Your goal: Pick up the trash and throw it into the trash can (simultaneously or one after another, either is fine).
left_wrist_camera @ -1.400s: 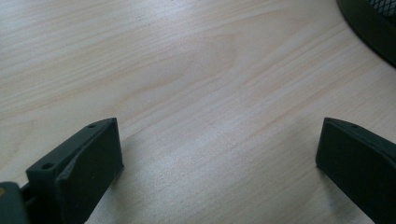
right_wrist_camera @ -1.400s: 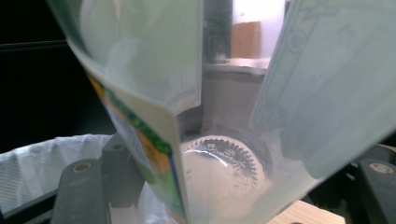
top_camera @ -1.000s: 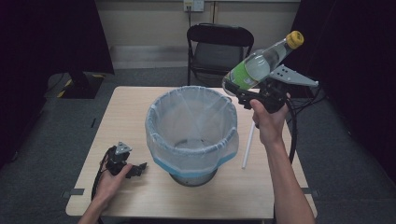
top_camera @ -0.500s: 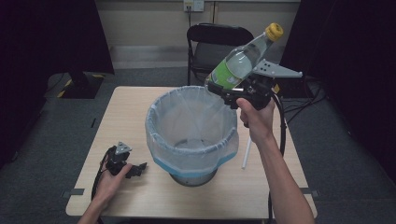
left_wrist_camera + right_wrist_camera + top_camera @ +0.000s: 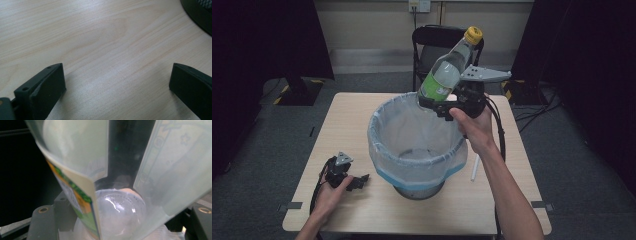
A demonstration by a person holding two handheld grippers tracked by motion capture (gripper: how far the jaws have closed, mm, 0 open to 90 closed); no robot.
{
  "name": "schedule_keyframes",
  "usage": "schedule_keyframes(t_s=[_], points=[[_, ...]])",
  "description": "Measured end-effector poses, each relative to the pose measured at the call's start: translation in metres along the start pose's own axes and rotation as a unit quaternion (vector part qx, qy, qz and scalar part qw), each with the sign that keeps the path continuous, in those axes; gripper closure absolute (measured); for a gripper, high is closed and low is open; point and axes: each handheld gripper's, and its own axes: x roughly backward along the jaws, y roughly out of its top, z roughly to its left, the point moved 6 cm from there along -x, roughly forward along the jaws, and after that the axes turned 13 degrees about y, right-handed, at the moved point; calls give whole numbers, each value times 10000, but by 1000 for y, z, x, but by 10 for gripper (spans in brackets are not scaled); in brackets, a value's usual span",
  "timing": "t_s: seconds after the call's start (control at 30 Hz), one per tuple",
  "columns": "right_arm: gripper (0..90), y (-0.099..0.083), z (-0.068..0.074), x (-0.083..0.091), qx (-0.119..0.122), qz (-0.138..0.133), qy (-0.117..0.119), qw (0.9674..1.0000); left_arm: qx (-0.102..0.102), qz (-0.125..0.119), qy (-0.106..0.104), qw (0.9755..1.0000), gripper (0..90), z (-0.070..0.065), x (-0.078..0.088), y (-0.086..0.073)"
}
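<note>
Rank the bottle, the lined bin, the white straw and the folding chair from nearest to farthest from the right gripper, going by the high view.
1. The bottle: clamped in the right gripper, tilted over the bin's far rim.
2. The lined bin: directly below and beside the gripper.
3. The white straw: flat on the table, right of the bin, nearer the person.
4. The folding chair: behind the table's far edge.
</note>
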Motion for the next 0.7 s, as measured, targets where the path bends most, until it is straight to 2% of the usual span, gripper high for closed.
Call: schedule_keyframes(t_s=[0.2, 0.33, 0.4, 0.47, 0.57, 0.7], points=[[269, 2, 1, -7, -26, 39, 92, 9999, -4, 0, 0, 10000, 0, 0, 0, 0], [255, 8, 3, -4, 15, -157, 51, 9999, -2, 0, -2, 10000, 0, 0, 0, 0], [268, 14, 5, -3, 57, -312, 111, 9994, -3, 2, -1, 10000, 0, 0, 0, 0], [244, 18, 9, -3, 144, -300, 61, 9994, -11, 11, 15, 10000, 0, 0, 0, 0], [237, 18, 11, 1, 146, -397, 79, 9991, 30, 0, 26, 10000, 4, 3, 0, 0], [236, 17, 9, 9, 155, -484, -16, 9987, 13, 3, 30, 10000, 3, 4, 0, 0]])
